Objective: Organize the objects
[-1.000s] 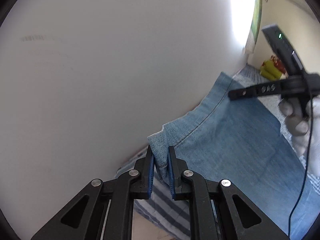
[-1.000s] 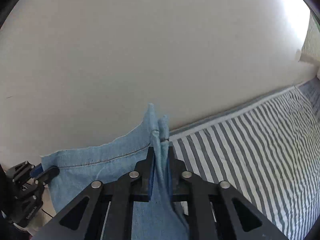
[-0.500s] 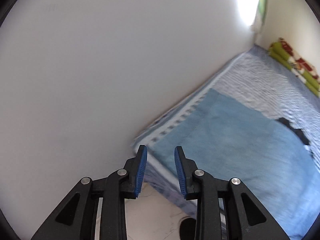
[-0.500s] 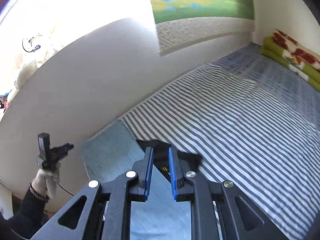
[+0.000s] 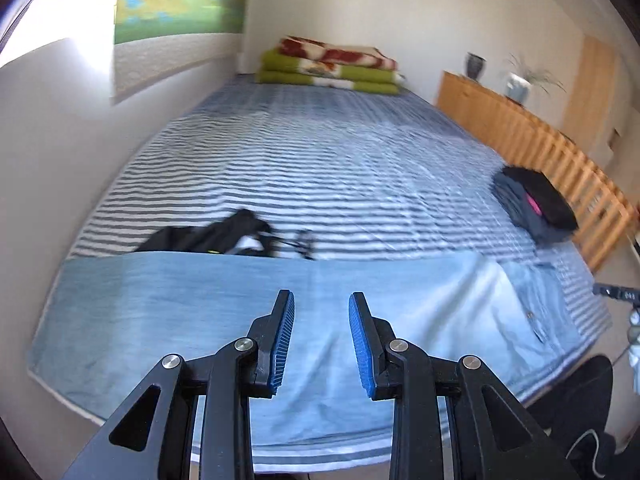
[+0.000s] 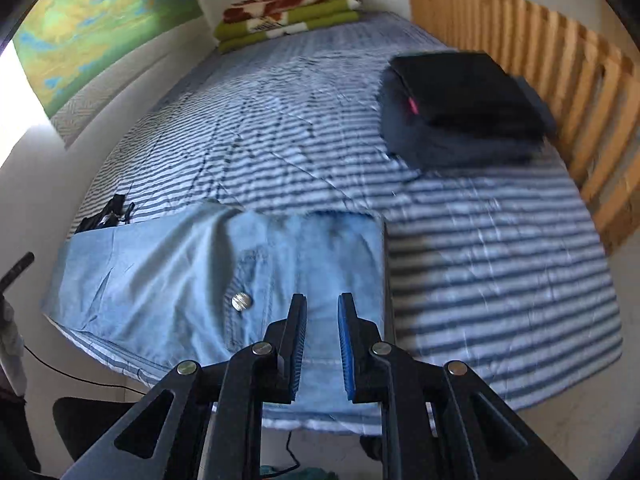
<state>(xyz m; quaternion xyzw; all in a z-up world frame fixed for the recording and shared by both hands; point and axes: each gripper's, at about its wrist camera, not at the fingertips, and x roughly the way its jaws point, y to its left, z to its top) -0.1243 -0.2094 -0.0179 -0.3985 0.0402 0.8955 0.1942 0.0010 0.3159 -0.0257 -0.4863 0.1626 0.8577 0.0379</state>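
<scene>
Denim garment [image 6: 248, 280] spread flat on striped bed [image 5: 340, 168] near edge; left gripper [image 5: 320, 340] and right gripper [image 6: 322, 344] both spread, empty, above it. Folded dark clothes [image 6: 464, 108] beside wooden slatted rail [image 6: 560, 60], black item [image 5: 208, 236], blurry, maybe a strap

light blue denim shirt [image 6: 224, 280], blue-white striped bedsheet [image 6: 500, 280], black folded clothes [image 6: 460, 92]

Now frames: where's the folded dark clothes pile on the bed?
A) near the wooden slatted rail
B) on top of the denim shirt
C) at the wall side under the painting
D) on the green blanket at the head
A: the dark clothes pile lies on the striped bed sheet beside the wooden slatted rail, apart from the denim shirt.
</scene>
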